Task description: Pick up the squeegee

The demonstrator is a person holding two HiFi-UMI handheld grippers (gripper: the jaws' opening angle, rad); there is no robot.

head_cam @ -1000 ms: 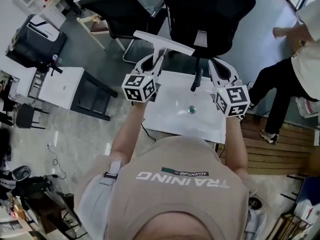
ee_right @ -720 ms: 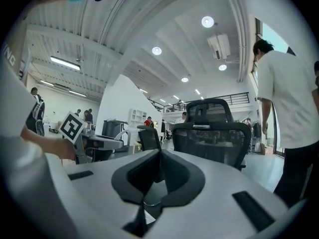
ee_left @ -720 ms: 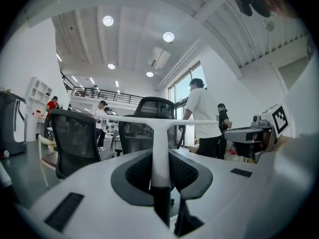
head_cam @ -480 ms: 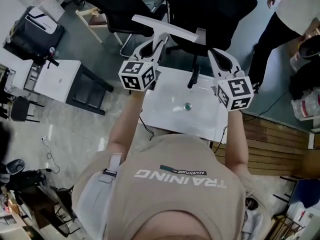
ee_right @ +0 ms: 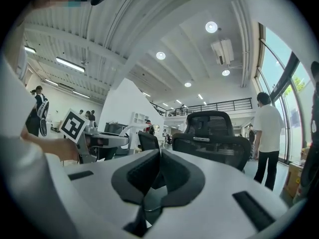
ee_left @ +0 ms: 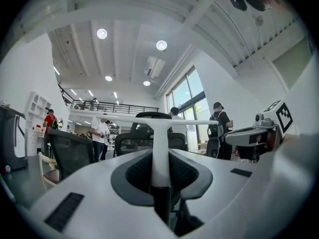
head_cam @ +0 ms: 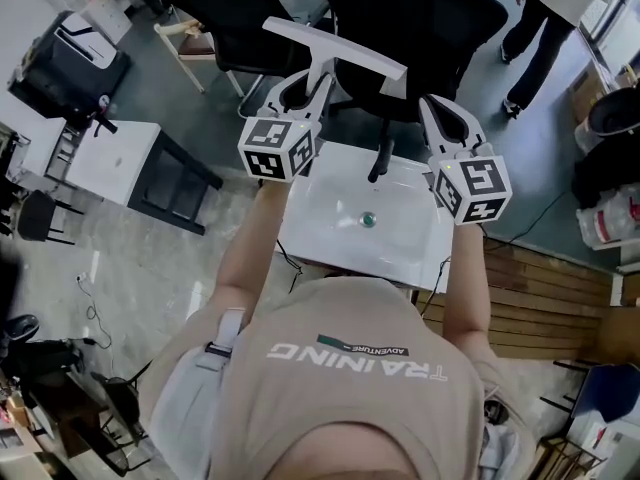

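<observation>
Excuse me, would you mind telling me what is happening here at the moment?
A person is holding a pair of tongs in each hand above a white sink. The left tongs are clamped on the handle of a white squeegee, which is up in the air with its blade crosswise, touching nothing else. The right tongs are closed and empty, alongside.

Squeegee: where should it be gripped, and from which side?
Grip the squeegee on its narrow straight handle, just behind the wide crossbar blade, coming from the handle's free end so the jaws close across the stem. The blade looks too long to span. The left gripper holds it that way, blade level.
</observation>
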